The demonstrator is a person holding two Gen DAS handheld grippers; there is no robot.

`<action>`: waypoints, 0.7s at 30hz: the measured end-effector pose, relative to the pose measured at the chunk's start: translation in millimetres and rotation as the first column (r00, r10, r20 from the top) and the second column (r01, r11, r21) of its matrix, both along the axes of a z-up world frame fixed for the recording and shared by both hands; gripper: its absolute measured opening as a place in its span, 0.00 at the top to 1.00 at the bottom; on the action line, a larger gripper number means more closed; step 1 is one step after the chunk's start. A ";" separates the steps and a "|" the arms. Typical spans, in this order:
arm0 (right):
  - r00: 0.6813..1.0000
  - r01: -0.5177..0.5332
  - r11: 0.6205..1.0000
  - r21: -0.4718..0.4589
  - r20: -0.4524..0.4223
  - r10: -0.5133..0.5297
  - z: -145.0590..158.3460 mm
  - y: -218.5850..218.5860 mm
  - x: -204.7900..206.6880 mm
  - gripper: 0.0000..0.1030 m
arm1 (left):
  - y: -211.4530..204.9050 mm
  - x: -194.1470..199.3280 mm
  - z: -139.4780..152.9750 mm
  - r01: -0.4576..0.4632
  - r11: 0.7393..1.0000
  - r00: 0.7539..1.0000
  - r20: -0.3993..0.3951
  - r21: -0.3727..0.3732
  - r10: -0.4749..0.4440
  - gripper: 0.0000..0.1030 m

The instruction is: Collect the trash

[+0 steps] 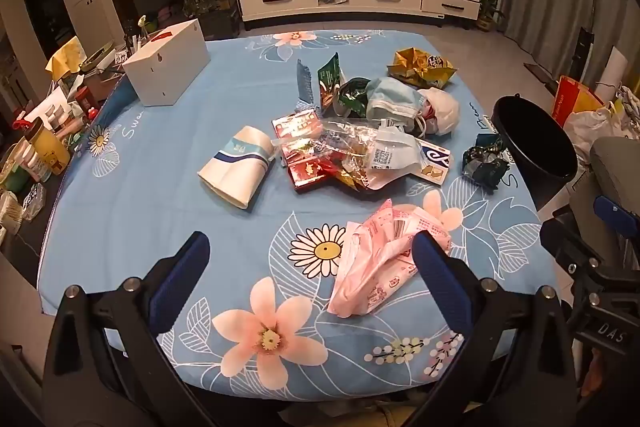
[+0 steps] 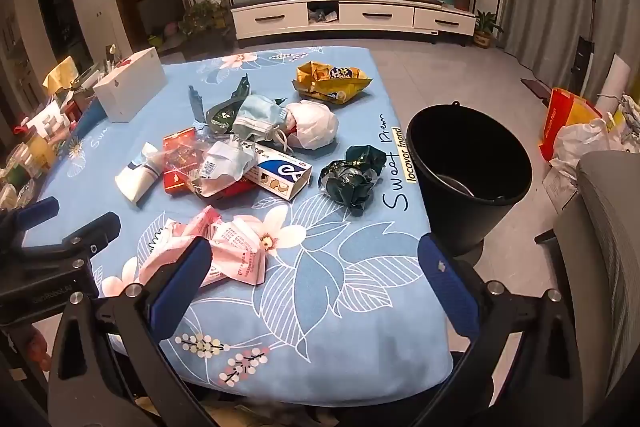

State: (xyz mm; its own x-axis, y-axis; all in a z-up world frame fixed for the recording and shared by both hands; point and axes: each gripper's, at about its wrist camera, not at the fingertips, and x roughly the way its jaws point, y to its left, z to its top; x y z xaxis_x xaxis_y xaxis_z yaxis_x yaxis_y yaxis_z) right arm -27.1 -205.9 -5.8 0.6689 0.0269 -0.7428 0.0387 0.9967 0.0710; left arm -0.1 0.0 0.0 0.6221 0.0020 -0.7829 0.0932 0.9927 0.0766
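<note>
your left gripper (image 1: 310, 259) and right gripper (image 2: 314, 265) hang spread wide, empty, over the blue floral tablecloth (image 2: 332, 327). nearest the round black plastic bucket (image 2: 470, 167) lies a crumpled dark green wrapper (image 2: 352, 179); a shallow pinch could let that slick foil slip out.

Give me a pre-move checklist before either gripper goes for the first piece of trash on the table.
1. Left gripper open and holding nothing: ok.
2. Right gripper open and holding nothing: ok.
3. Black bucket upright, mouth unobstructed, beside the table's right edge: ok.
4. Nearest piece, the pink wrapper, lies loose on the floral cloth with nothing on top of it: ok.
5. Left gripper lined up on the pink wrapper: not ok, only its right finger is over it.
6. Whether the bucket has room for everything: cannot tell; something already lies at its bottom.
</note>
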 end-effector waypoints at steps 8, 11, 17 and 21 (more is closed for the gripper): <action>1.000 0.001 1.000 0.001 -0.007 -0.001 0.4 -0.4 0.2 0.02 | -0.4 0.9 0.5 -0.008 1.000 1.000 -0.006 0.001 0.008 0.02; 1.000 0.001 1.000 0.002 -0.005 -0.001 4.2 -0.2 -0.7 0.02 | -1.1 -0.2 0.3 -0.003 1.000 1.000 0.000 0.002 0.003 0.02; 1.000 0.001 1.000 -0.001 -0.004 -0.001 2.1 2.3 0.0 0.02 | -0.4 -0.2 0.3 -0.002 1.000 1.000 -0.001 -0.003 0.002 0.02; 1.000 0.003 1.000 -0.001 -0.003 -0.003 2.4 3.4 -0.3 0.02 | -1.7 -0.2 -1.1 -0.003 1.000 1.000 0.000 -0.004 0.003 0.02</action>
State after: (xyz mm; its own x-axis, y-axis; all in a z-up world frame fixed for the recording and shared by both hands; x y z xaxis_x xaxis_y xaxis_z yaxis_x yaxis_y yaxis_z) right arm -27.4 -202.5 -3.4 0.6671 0.0245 -0.7446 0.0416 0.9967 0.0701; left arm -0.3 -1.7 -1.1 0.6220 0.0009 -0.7830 0.0899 0.9933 0.0725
